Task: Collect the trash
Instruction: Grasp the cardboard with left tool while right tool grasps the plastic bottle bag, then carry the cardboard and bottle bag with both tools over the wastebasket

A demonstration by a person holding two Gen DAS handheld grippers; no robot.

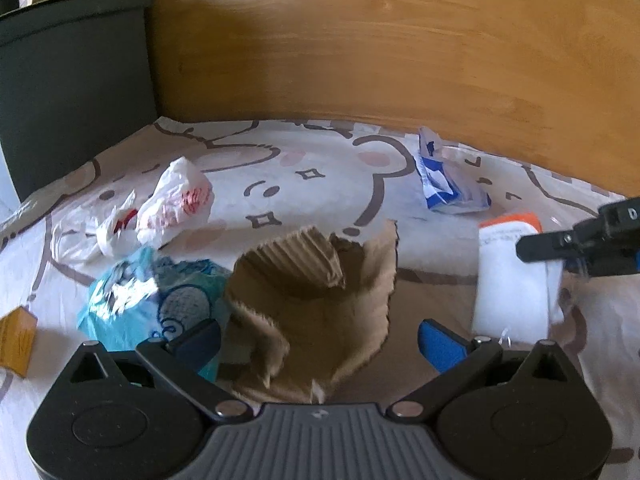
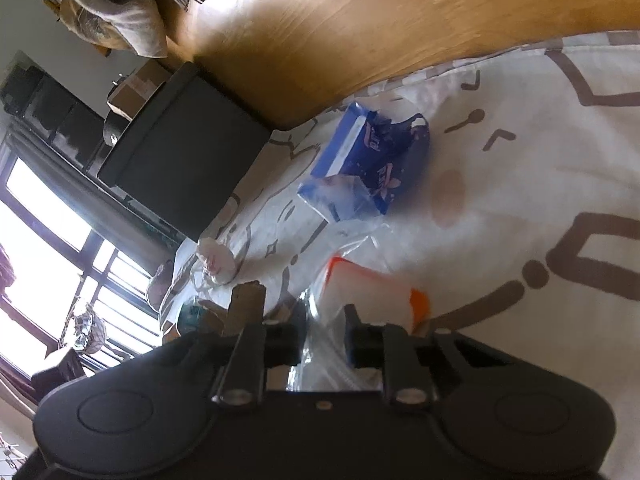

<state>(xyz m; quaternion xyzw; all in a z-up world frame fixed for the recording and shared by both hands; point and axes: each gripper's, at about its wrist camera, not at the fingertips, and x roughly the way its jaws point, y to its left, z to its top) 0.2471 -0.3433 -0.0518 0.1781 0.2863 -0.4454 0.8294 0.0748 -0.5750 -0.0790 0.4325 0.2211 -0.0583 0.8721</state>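
Your right gripper (image 2: 324, 336) is clamped on the clear plastic bag (image 2: 320, 364); lift it steadily. Your left gripper (image 1: 320, 340) stands apart around torn cardboard (image 1: 316, 296); close low.

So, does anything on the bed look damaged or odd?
Yes: the cardboard between the left gripper's open fingers is torn, with ragged edges and exposed fluting. The blue packet is ripped open.
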